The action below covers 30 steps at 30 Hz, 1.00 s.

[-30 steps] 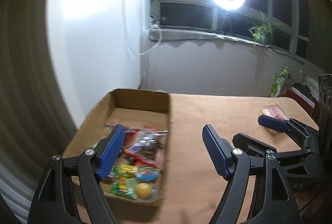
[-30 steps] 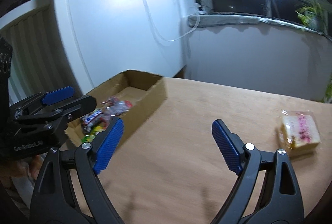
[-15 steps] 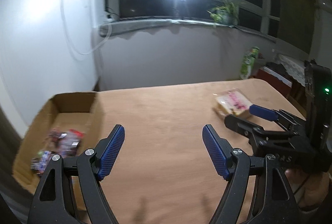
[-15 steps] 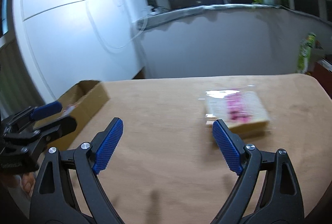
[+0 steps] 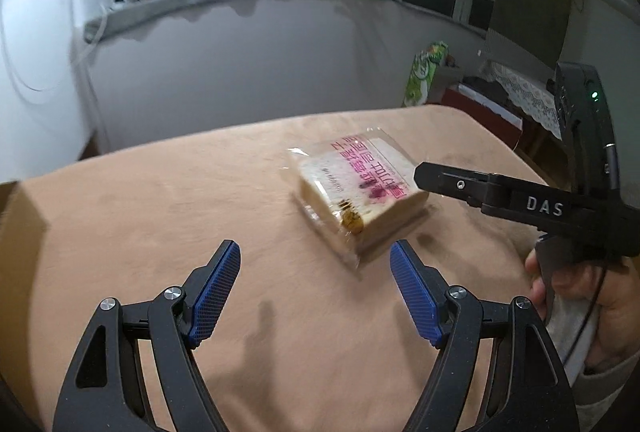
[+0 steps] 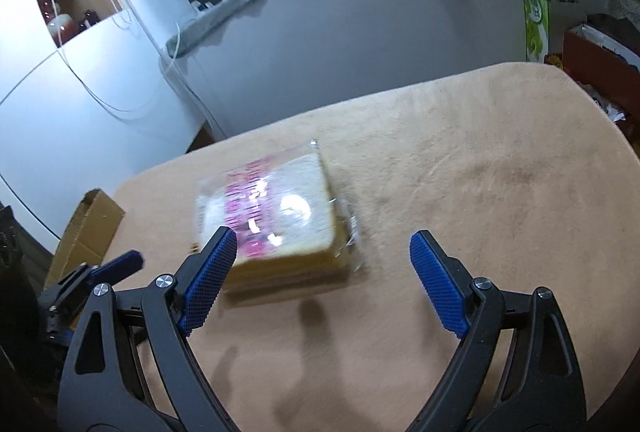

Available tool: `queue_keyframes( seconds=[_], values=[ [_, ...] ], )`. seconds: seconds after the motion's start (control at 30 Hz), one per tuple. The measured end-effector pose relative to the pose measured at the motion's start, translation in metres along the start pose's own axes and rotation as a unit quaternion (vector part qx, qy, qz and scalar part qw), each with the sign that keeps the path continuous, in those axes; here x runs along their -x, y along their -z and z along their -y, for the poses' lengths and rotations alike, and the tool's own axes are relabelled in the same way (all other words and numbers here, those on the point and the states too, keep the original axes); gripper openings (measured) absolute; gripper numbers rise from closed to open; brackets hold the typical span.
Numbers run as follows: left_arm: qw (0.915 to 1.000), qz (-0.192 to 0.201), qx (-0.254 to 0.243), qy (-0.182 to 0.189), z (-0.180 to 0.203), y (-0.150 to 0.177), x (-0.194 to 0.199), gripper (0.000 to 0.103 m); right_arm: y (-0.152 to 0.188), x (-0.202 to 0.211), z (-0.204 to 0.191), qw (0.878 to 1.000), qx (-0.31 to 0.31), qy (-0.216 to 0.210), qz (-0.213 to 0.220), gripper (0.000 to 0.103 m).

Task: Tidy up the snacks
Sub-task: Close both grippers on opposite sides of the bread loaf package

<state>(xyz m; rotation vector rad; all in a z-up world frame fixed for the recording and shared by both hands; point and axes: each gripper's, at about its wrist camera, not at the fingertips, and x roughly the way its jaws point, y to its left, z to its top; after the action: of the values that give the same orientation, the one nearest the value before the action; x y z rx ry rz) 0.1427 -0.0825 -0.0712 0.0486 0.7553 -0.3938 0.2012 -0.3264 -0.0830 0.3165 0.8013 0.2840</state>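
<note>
A clear-wrapped sandwich pack with pink print (image 5: 354, 186) lies flat on the tan table (image 5: 160, 200). My left gripper (image 5: 316, 292) is open and empty, just short of the pack and a little to its left. My right gripper (image 6: 326, 282) is open and empty, with the pack (image 6: 276, 212) just ahead between its left pad and the middle. Its finger (image 5: 460, 184) reaches in over the pack's right side in the left wrist view. The cardboard box corner (image 6: 90, 228) shows at far left; its contents are out of view.
A grey wall and window ledge stand behind the table (image 6: 500, 152). A green packet (image 5: 424, 76) stands beyond the table's far right edge. The left gripper's finger (image 6: 116, 264) shows at lower left in the right wrist view. The table's right edge curves away.
Both grippers swung right, away from the snack box, and closed in on the sandwich pack. The box has slid out to the left edge of both views. Both jaws stayed open.
</note>
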Motion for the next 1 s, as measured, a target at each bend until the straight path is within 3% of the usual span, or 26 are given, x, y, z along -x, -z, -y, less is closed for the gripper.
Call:
queue_keyframes(
  seconds=[0.17,0.33,0.43,0.5,1.0],
  values=[
    [0.9987,-0.045,-0.01,0.023,0.012,-0.001,-0.033,0.077,-0.006,-0.016,-0.007,0.999,0.027,-0.011,-0.024,0.091],
    [0.9968,-0.076,-0.018,0.016,0.021,-0.006,-0.053,0.077,-0.005,-0.035,-0.017,0.997,0.054,-0.02,-0.048,0.089],
    [0.9955,-0.081,-0.046,-0.013,0.033,-0.008,-0.06,0.077,-0.004,-0.034,-0.021,0.997,0.062,-0.029,-0.042,0.079],
    [0.9953,-0.076,-0.058,-0.011,0.038,-0.008,-0.059,0.067,-0.002,-0.033,-0.023,0.997,0.066,-0.027,-0.038,0.077],
    [0.9965,-0.066,-0.05,-0.011,0.027,-0.01,-0.052,0.058,0.001,-0.028,-0.031,0.997,0.065,-0.016,-0.027,0.073]
  ],
)
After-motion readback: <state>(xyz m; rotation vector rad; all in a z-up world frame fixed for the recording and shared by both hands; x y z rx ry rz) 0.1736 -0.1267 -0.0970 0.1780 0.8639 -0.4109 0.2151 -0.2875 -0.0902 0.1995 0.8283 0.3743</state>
